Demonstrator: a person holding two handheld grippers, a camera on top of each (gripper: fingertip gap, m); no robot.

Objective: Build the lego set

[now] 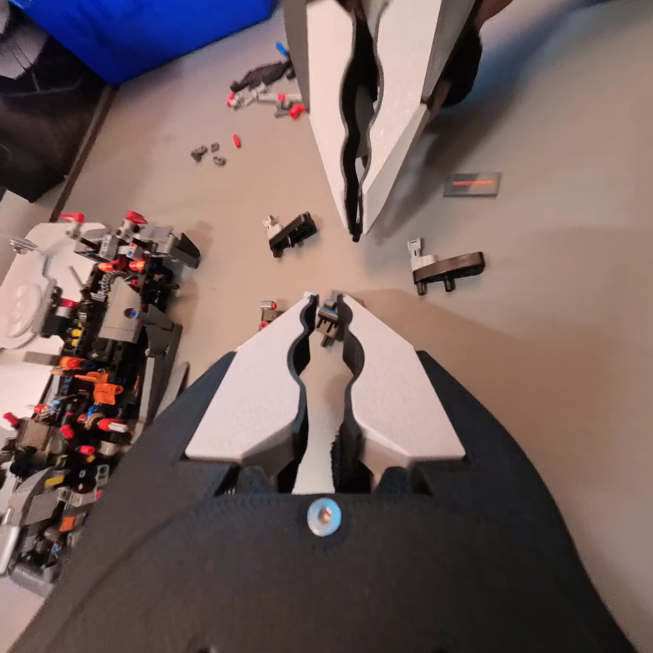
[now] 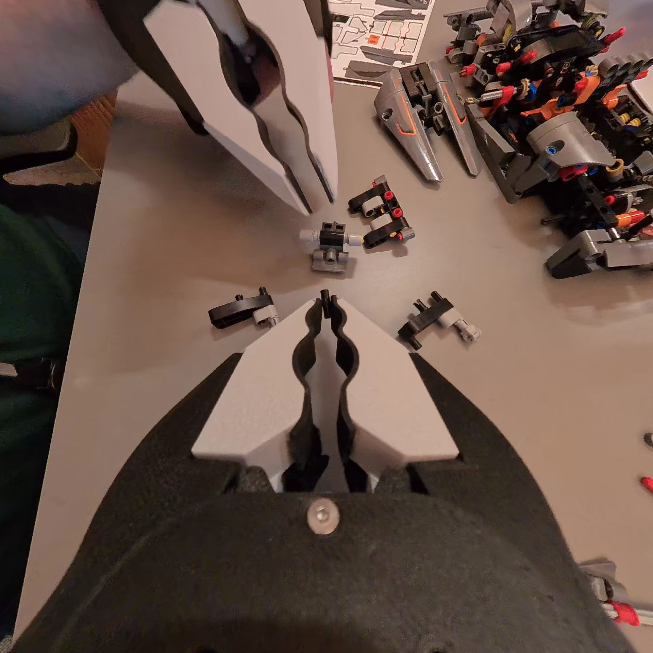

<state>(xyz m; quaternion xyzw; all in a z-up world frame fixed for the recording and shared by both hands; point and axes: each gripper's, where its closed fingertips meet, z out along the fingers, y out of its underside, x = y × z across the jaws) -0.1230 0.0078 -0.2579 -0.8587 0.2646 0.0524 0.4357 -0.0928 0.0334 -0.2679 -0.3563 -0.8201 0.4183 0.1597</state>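
Observation:
My right gripper point(image 2: 325, 300) is shut on a small black pin point(image 2: 324, 304), held just above the grey table point(image 2: 459, 406). It also shows from above in the left wrist view point(image 1: 355, 231). My left gripper point(image 1: 325, 300) is narrowly open, and its tips frame a small black and grey assembly point(image 1: 327, 319) that rests on the table. In the right wrist view the left gripper point(image 2: 321, 206) hangs just behind that assembly point(image 2: 330, 242) without gripping it. Two black beams with grey connectors point(image 2: 243, 311) point(image 2: 433, 318) lie on either side of my right fingertips.
The large part-built car chassis point(image 2: 565, 123) point(image 1: 99, 353) fills one side of the table. Beside it lie a grey panel sub-assembly point(image 2: 420, 123), a black-and-red piece point(image 2: 381, 215) and a printed sheet point(image 2: 381, 35). Loose small parts point(image 1: 208, 153) and a blue box point(image 1: 141, 31) lie farther off. My right fingertips sit around 5 cm from my left ones. Between my left fingertips and the black-and-red piece point(image 2: 381, 215) there is roughly 5 cm.

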